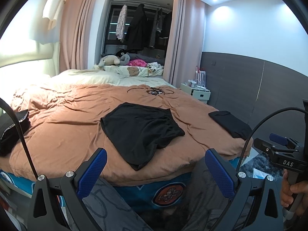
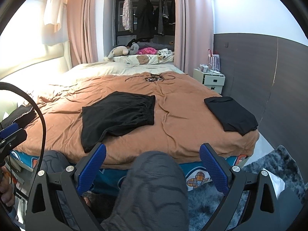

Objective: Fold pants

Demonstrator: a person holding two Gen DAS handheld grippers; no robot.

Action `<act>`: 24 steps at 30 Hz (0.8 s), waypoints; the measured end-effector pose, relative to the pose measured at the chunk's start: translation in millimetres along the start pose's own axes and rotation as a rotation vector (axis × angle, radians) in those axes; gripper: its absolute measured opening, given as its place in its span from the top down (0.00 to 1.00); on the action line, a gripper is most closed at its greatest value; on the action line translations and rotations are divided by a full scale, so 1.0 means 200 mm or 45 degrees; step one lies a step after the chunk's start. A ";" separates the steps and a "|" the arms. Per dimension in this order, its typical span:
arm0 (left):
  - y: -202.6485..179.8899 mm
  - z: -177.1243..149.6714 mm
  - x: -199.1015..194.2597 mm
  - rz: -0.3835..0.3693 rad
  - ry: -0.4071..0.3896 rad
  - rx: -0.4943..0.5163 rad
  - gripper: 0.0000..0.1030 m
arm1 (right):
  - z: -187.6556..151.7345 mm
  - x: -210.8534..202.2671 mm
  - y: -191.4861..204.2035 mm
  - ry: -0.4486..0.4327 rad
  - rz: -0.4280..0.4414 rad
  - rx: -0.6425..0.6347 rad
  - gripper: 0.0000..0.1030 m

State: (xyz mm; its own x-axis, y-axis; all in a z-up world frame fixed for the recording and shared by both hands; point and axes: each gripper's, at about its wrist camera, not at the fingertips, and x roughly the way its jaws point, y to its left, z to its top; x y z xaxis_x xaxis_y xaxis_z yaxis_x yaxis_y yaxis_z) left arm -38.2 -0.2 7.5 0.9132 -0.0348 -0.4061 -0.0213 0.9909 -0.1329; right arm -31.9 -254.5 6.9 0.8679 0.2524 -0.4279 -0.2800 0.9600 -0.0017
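Observation:
A pair of black shorts (image 1: 140,130) (image 2: 119,115) lies spread on the orange-brown bedspread (image 1: 67,123) (image 2: 182,119), waistband toward the right, one leg hem near the bed's front edge. My left gripper (image 1: 156,165) is open, held short of the bed's edge just below the shorts, nothing between its blue pads. My right gripper (image 2: 153,159) is open too, back from the bed above a grey-trousered knee (image 2: 154,182), to the right of the shorts. The right gripper's body (image 1: 284,154) shows at the left wrist view's right edge, held by a hand (image 1: 292,190).
A folded black garment (image 1: 231,124) (image 2: 232,113) lies near the bed's right corner. Dark clothes (image 1: 11,130) (image 2: 21,115) are piled at the left edge. Black cords (image 1: 154,91) (image 2: 154,78) lie farther back. A white nightstand (image 2: 211,80) stands right of the bed, a shaggy grey rug (image 2: 269,169) below.

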 end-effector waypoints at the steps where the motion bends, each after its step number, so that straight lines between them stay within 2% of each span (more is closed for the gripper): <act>1: 0.00 0.00 0.01 0.005 0.005 0.000 0.01 | 0.00 0.01 0.00 0.002 0.002 0.000 0.05; 15: 0.01 0.04 0.09 0.021 0.064 0.023 0.01 | 0.04 0.12 -0.04 0.044 0.040 0.056 0.05; 24: 0.19 0.06 0.29 -0.003 0.147 -0.070 0.01 | 0.12 0.31 -0.05 0.124 0.090 0.080 0.05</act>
State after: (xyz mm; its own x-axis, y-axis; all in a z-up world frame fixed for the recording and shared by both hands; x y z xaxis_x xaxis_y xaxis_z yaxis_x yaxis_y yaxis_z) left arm 18.9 37.2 -10.1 0.8602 -0.0551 -0.5070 -0.0443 0.9823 -0.1820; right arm 35.1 -246.1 0.9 0.8023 0.3094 -0.5105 -0.3100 0.9468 0.0866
